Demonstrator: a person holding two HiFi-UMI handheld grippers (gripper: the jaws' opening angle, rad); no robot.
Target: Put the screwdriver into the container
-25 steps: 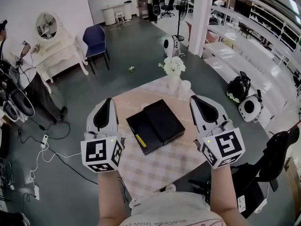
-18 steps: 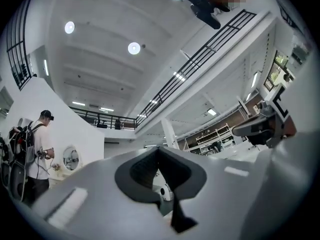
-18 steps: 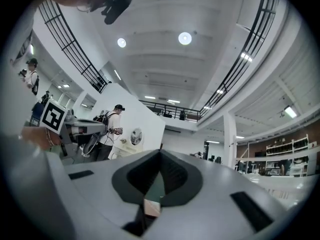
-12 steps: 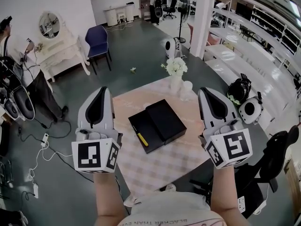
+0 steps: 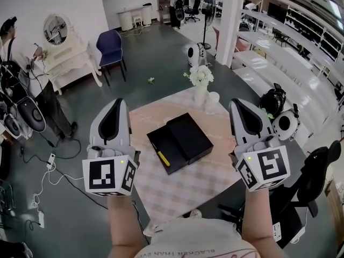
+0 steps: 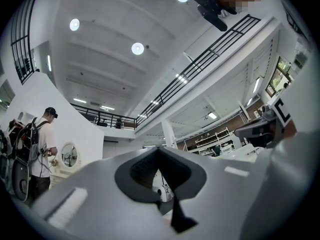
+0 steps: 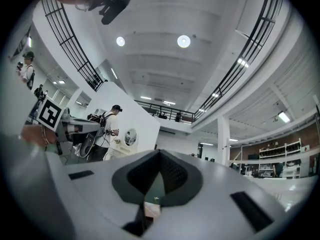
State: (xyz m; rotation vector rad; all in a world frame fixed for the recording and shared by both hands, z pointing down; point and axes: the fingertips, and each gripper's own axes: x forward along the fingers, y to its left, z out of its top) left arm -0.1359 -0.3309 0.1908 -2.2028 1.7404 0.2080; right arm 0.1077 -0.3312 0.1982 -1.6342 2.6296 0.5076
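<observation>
A black container (image 5: 180,140) lies open in the middle of the table, its two halves side by side. The yellow-handled screwdriver (image 5: 162,158) lies inside its left half. My left gripper (image 5: 115,105) is raised to the left of the container, well above the table, shut and holding nothing. My right gripper (image 5: 239,105) is raised to the right of it, also shut and empty. In the left gripper view the left gripper (image 6: 159,156) points up toward the ceiling. The right gripper (image 7: 160,157) does the same in the right gripper view.
The table (image 5: 183,190) has a pale checked cloth. A vase of white flowers (image 5: 199,78) and a white cup (image 5: 213,97) stand at its far edge. A blue chair (image 5: 110,44), a person (image 5: 24,74) by a white dresser, and floor cables (image 5: 51,171) are at the left. A black chair (image 5: 317,176) is at the right.
Both grippers have risen and spread a little outward from the container over the last second. In the last half second they have hardly moved. The screwdriver lies where it was.
</observation>
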